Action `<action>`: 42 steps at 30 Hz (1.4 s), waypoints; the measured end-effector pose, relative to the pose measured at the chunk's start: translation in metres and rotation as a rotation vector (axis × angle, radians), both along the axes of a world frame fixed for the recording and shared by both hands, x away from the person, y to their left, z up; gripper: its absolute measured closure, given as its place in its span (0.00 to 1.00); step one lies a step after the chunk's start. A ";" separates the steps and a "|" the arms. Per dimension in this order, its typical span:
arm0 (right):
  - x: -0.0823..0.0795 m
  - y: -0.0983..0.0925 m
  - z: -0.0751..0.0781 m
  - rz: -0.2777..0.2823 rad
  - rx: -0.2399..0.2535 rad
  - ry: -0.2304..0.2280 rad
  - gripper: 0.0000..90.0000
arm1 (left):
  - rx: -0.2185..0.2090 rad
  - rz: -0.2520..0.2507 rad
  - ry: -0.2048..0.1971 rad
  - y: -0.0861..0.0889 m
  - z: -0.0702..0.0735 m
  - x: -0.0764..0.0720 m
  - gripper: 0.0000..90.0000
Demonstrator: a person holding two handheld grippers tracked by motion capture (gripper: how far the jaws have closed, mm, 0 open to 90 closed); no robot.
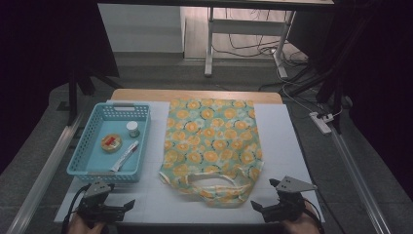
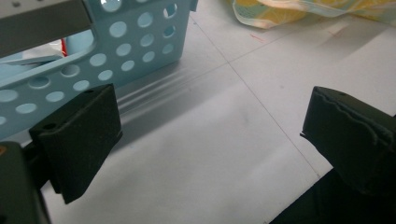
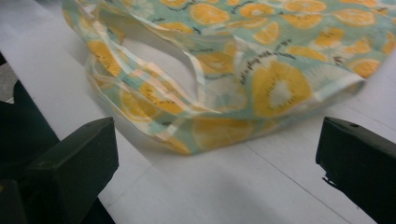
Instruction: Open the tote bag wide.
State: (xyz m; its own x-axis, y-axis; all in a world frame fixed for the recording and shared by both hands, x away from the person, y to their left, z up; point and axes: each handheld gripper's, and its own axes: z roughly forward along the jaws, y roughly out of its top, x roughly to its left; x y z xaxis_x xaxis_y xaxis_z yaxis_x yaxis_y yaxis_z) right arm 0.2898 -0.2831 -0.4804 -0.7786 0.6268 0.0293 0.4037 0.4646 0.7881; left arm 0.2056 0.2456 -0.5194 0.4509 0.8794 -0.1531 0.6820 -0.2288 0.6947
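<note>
Bystander items, table and floor.
White jar (image 1: 132,128) at 1 o'clock of round tin (image 1: 111,142), tube (image 1: 125,155) at its 5 o'clock, inside blue basket (image 1: 80,146); power strip (image 1: 321,122) on floor, 3 o'clock of table (image 1: 195,93).

Printed script is running across the orange-slice tote bag (image 3: 261,60); too small and blurred, nothing is reading legibly.

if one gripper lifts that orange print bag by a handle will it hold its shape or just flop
It would probably flop: the bag lies flat on the table, and in the right gripper view its handles sag in soft folds. It looks empty, so likely light. The thin fabric may bunch if pushed rather than slide whole.
</note>
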 end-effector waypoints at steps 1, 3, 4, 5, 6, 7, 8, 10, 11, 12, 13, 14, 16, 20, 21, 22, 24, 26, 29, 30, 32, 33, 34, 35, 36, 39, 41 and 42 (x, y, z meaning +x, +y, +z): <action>0.000 0.000 0.000 0.000 0.000 0.000 0.00 | 0.001 -0.005 -0.001 0.000 0.000 0.000 0.05; 0.001 0.004 0.000 0.015 -0.003 0.000 0.00 | 0.009 -0.012 -0.001 -0.001 0.000 0.000 0.05; 0.001 0.006 0.000 0.019 -0.007 0.006 0.00 | 0.013 -0.014 -0.001 -0.002 0.000 0.000 0.05; 0.002 0.008 0.000 0.025 -0.010 0.014 0.00 | 0.015 -0.014 -0.001 -0.002 0.000 0.000 0.05; 0.002 0.010 0.000 0.030 -0.009 0.020 0.00 | 0.016 -0.014 -0.001 -0.002 0.000 0.000 0.05; 0.002 0.012 0.000 0.036 -0.011 0.028 0.00 | 0.014 -0.016 0.000 -0.002 0.000 0.000 0.05; 0.003 0.014 -0.001 0.044 -0.014 0.031 0.00 | 0.013 -0.016 0.000 -0.002 0.000 0.000 0.05; 0.004 0.021 -0.001 0.061 -0.020 0.033 0.00 | 0.013 -0.022 0.001 -0.002 0.000 0.000 0.05; 0.004 0.021 -0.001 0.061 -0.020 0.033 0.00 | 0.013 -0.025 0.002 -0.002 0.000 0.000 0.05; 0.004 0.023 -0.001 0.067 -0.019 0.034 0.00 | 0.015 -0.029 0.000 -0.003 0.000 0.000 0.05; 0.005 0.026 0.000 0.077 -0.021 0.032 0.00 | 0.019 -0.031 -0.001 -0.003 0.000 0.000 0.05; 0.005 0.028 0.001 0.084 -0.023 0.029 0.00 | 0.021 -0.033 -0.003 -0.003 0.000 0.000 0.05; 0.007 0.034 0.002 0.096 -0.026 0.029 0.00 | 0.023 -0.037 -0.004 -0.004 0.000 0.000 0.05; 0.012 0.044 0.002 0.128 -0.023 0.053 0.00 | 0.027 -0.040 -0.008 -0.004 0.000 -0.001 0.05; 0.012 0.046 0.001 0.134 -0.028 0.054 0.00 | 0.028 -0.043 -0.008 -0.004 0.000 -0.001 0.04; 0.013 0.050 -0.001 0.143 -0.042 0.055 0.00 | 0.029 -0.043 -0.008 -0.004 0.000 -0.001 0.04; 0.015 0.054 -0.002 0.150 -0.051 0.061 0.00 | 0.026 -0.043 -0.008 -0.004 0.000 -0.001 0.04; 0.016 0.056 -0.003 0.154 -0.057 0.063 0.00 | 0.022 -0.042 -0.010 -0.004 0.000 -0.001 0.04; 0.018 0.061 -0.004 0.171 -0.070 0.065 0.00 | 0.018 -0.040 -0.009 -0.003 0.000 -0.001 0.04; 0.018 0.063 -0.005 0.177 -0.074 0.064 0.00 | 0.018 -0.040 -0.010 -0.003 0.000 -0.001 0.04; 0.020 0.068 -0.005 0.190 -0.081 0.067 0.00 | 0.015 -0.040 -0.010 -0.003 0.000 -0.001 0.04; 0.022 0.070 -0.006 0.195 -0.085 0.067 0.00 | 0.014 -0.039 -0.010 -0.003 0.000 -0.001 0.04; 0.022 0.072 -0.006 0.200 -0.087 0.068 0.00 | 0.013 -0.038 -0.010 -0.002 0.000 -0.001 0.04; 0.025 0.078 -0.006 0.209 -0.095 0.067 0.00 | 0.011 -0.040 -0.009 -0.002 0.000 -0.001 0.04; 0.025 0.078 -0.006 0.209 -0.095 0.067 0.00 | 0.009 -0.039 -0.009 -0.002 0.000 -0.001 0.04; 0.028 0.084 -0.008 0.222 -0.105 0.063 0.00 | 0.007 -0.039 -0.010 -0.002 0.000 -0.001 0.04; 0.031 0.088 -0.009 0.229 -0.111 0.065 0.00 | 0.006 -0.040 -0.008 -0.002 0.000 -0.001 0.04; 0.032 0.090 -0.010 0.231 -0.113 0.065 0.00 | 0.006 -0.039 -0.008 -0.002 0.000 -0.001 0.04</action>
